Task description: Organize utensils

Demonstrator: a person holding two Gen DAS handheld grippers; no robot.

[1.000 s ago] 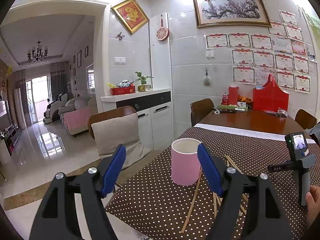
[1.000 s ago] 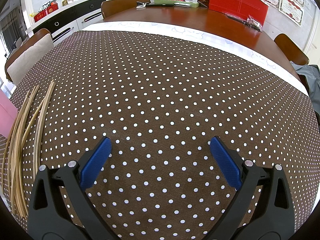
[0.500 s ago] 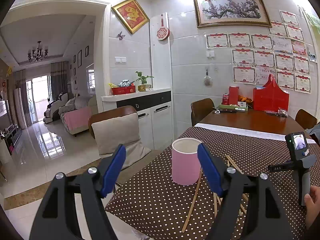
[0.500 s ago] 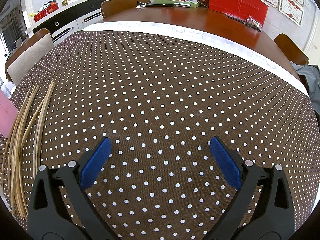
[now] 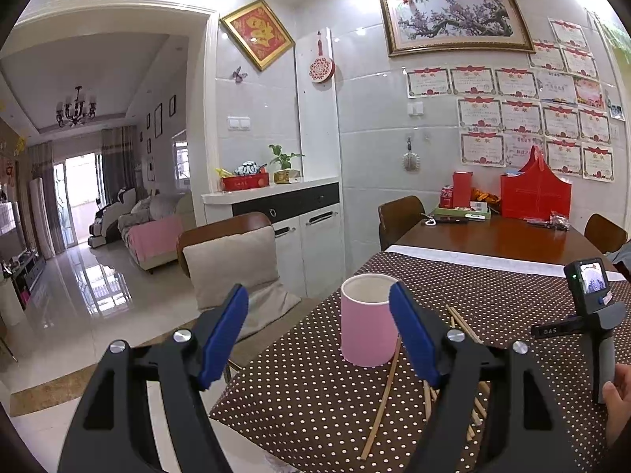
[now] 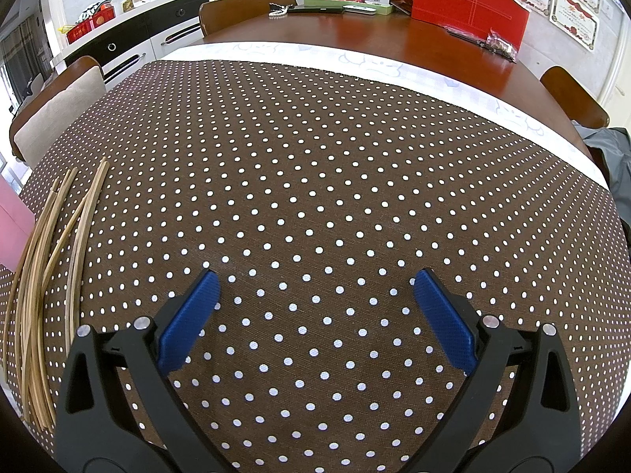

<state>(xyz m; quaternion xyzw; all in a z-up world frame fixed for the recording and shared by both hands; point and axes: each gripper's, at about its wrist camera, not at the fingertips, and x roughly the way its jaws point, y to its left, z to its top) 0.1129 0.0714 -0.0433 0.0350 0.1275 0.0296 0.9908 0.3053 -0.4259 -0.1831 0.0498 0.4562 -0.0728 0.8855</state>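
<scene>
Counter under dotted brown cloth. Pink cup upright near its left edge; bamboo chopsticks lie loose just right of it. Left gripper fingers released, empty, before the cup. Right gripper fingers released over bare cloth.

The left gripper's right finger hides part of the chopsticks; left of the right gripper, the pink cup seems cut off.

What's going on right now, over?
Left claw and right claw open, empty. Chopsticks loose on tablecloth beside pink cup. Nothing in the way.
</scene>
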